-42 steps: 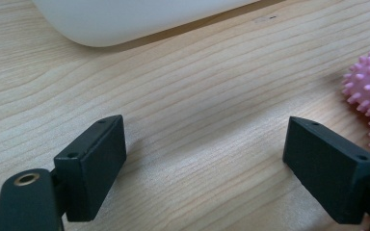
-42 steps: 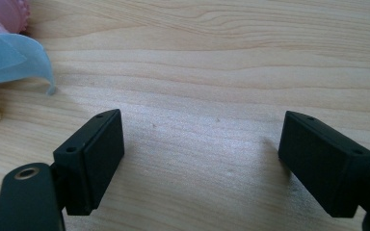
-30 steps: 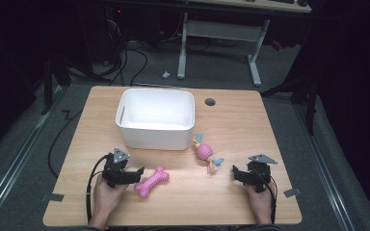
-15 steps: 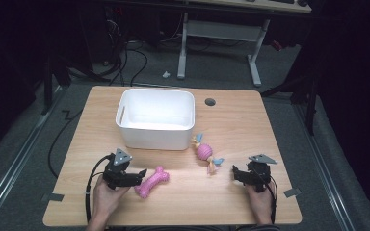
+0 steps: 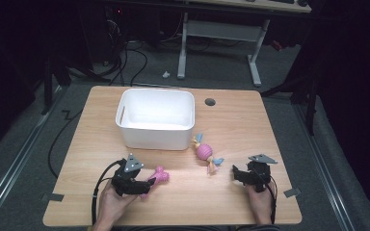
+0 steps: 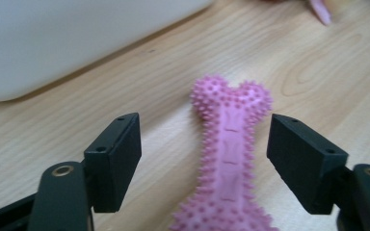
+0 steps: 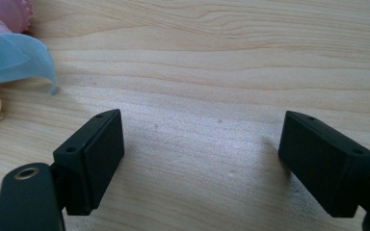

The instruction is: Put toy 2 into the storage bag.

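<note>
Jaws of the left gripper (image 6: 204, 154) closing around, not yet touching, the pink bone toy (image 6: 229, 159); right gripper (image 7: 202, 159) jaws wide.

A lab or test room: a bare wooden desk (image 5: 250, 120) on grey carpet (image 5: 24, 144), loose cables (image 5: 130, 57) behind, another desk's metal legs (image 5: 253, 62), dark surroundings.
</note>
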### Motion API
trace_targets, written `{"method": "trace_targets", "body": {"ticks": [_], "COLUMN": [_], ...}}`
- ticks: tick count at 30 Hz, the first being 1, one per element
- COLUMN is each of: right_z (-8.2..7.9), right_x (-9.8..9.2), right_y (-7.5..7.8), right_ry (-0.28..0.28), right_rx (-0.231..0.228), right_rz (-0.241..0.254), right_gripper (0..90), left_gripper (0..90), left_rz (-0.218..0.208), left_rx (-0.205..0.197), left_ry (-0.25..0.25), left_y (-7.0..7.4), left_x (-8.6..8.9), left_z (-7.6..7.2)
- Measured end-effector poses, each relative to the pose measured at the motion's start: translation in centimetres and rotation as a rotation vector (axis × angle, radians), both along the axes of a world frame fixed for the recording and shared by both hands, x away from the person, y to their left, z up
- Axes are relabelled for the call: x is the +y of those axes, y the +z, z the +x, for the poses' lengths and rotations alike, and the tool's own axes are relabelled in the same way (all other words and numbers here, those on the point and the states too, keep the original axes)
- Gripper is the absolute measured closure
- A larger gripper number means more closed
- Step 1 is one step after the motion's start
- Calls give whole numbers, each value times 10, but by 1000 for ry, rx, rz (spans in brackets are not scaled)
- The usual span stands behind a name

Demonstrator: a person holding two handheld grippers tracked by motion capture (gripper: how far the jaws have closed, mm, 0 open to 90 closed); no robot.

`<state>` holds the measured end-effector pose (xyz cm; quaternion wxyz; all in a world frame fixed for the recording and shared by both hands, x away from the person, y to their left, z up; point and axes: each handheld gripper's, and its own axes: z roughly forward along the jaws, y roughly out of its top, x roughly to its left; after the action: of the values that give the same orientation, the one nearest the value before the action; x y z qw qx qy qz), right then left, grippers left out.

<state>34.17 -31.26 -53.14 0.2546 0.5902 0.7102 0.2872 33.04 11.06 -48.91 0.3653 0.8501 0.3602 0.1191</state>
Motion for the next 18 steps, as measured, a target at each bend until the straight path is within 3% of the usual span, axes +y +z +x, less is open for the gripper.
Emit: {"method": "trace_targets", "body": {"ticks": [2, 7, 11, 18], "right_z": [0, 0, 0, 0], "right_x": [0, 0, 0, 0], "right_y": [0, 0, 0, 0], "right_ry": [1, 2, 0, 0], "right_rx": [0, 0, 0, 0], "right_rz": [-1, -1, 0, 0], "right_gripper": [163, 163, 163, 163], "left_gripper": [347, 379, 401, 430], "left_rz": [27, 38, 103, 119], "left_rx": [6, 24, 30, 55], "left_ry": [-20, -37, -53, -58], "left_y": [-3, -5, -7, -10], "left_x": [-6, -12, -20, -24], "left_z": [-1, 0, 3, 7]}}
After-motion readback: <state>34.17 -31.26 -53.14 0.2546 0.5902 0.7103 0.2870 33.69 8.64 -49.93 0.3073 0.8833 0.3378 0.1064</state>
